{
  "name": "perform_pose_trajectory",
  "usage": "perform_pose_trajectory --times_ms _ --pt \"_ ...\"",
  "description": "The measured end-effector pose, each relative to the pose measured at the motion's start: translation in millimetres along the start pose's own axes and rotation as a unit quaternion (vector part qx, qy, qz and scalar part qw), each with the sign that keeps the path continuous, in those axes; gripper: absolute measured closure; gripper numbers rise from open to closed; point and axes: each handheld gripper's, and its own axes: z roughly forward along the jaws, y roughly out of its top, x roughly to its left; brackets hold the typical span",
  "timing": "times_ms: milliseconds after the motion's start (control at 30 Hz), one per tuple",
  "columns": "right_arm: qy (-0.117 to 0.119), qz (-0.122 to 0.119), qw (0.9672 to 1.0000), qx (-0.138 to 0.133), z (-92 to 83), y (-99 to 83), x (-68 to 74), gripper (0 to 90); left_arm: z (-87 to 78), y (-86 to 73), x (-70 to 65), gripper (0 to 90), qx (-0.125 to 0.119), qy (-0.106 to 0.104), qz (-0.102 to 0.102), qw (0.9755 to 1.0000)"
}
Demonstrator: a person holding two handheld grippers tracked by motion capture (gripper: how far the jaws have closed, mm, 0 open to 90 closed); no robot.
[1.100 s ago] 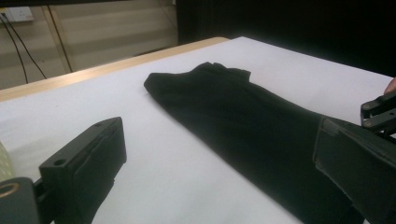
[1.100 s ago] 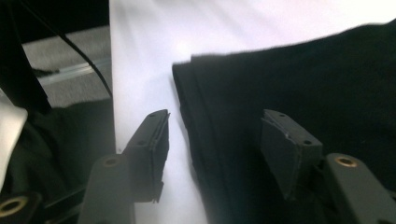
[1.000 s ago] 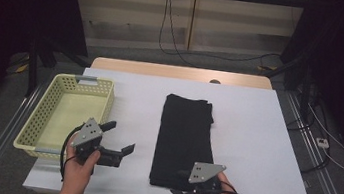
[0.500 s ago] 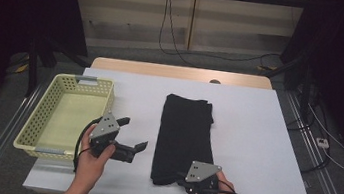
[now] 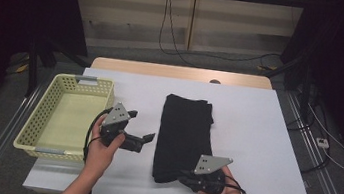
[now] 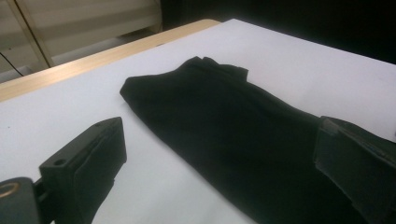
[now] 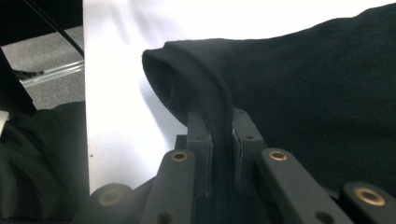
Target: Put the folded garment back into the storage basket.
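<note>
A black folded cloth (image 5: 187, 129) lies lengthwise in the middle of the white table (image 5: 255, 138). My right gripper (image 5: 183, 178) is at the cloth's near edge, close to the table's front. In the right gripper view, this gripper (image 7: 219, 122) is shut on a raised fold of the cloth (image 7: 303, 70), which is pinched between its pads. My left gripper (image 5: 142, 126) hovers just left of the cloth, pointing at it with its jaws wide apart. In the left gripper view, the cloth (image 6: 210, 93) lies ahead of that open gripper (image 6: 219, 128), and nothing is gripped.
A pale yellow plastic basket (image 5: 35, 124) stands on the table's left side, just left of my left hand. A wooden strip (image 5: 178, 72) runs along the far edge. Cables lie on the floor (image 5: 315, 141) to the right. White table surface shows right of the cloth.
My left gripper has moved right, away from the basket and towards the cloth. The right hand has stayed at the cloth's near edge.
</note>
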Motion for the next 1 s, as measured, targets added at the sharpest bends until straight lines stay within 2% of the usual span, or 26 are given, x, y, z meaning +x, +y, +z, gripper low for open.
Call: perform_pose_trajectory --times_ms 267,367,400,500,567,633,667,733,767,800,833,867,967,1000 --pt "0.007 0.017 0.9997 -0.017 -6.9 -4.1 0.6 81.5 16.8 1.7 9.6 3.3 0.007 0.007 -0.013 0.9999" --pt "0.012 0.019 0.9995 -0.022 -9.4 -5.7 1.7 81.5 32.6 3.0 16.5 3.5 0.024 0.011 -0.020 0.9994" --pt "0.012 0.019 0.9995 -0.023 -10.0 -6.2 2.3 81.5 32.6 3.0 16.5 3.5 0.024 0.011 -0.020 0.9994" --pt "0.028 0.024 0.9989 -0.029 -10.5 -6.1 4.7 81.5 51.2 8.8 22.7 3.5 0.038 0.017 -0.030 0.9987" --pt "0.030 0.017 0.9990 -0.027 -9.7 -5.1 6.7 81.5 62.1 11.1 25.7 3.8 0.039 0.010 -0.052 0.9978" --pt "0.031 0.015 0.9991 -0.026 -8.3 -4.6 7.6 81.5 68.1 11.9 27.1 3.6 0.043 0.009 -0.051 0.9977" --pt "0.032 0.015 0.9990 -0.027 -7.6 -4.9 7.3 81.5 81.2 12.7 29.5 3.6 0.060 0.026 -0.029 0.9974" --pt "0.035 0.012 0.9989 -0.027 -6.7 -5.5 6.9 81.5 95.4 12.6 33.5 3.8 0.071 0.027 -0.037 0.9964" --pt "0.035 0.012 0.9989 -0.027 -6.7 -5.5 6.9 81.5 95.4 12.6 33.5 4.5 0.071 0.027 -0.037 0.9964" --pt "0.035 0.009 0.9990 -0.025 -6.1 -5.7 7.5 81.5 107.3 12.7 37.0 5.4 0.081 0.035 -0.031 0.9956" --pt "0.035 0.007 0.9991 -0.025 -6.3 -5.8 7.9 81.5 107.3 12.7 37.0 6.4 0.081 0.035 -0.031 0.9956" --pt "0.035 0.005 0.9991 -0.024 -6.5 -6.0 8.5 81.5 117.1 13.3 42.6 7.1 0.082 0.041 -0.027 0.9954" --pt "0.035 0.006 0.9990 -0.025 -7.4 -7.3 9.3 81.5 130.8 11.9 51.7 11.8 0.078 0.050 -0.032 0.9952" --pt "0.035 0.006 0.9990 -0.025 -7.4 -7.3 9.3 81.5 130.8 11.9 51.7 12.5 0.078 0.050 -0.032 0.9952"
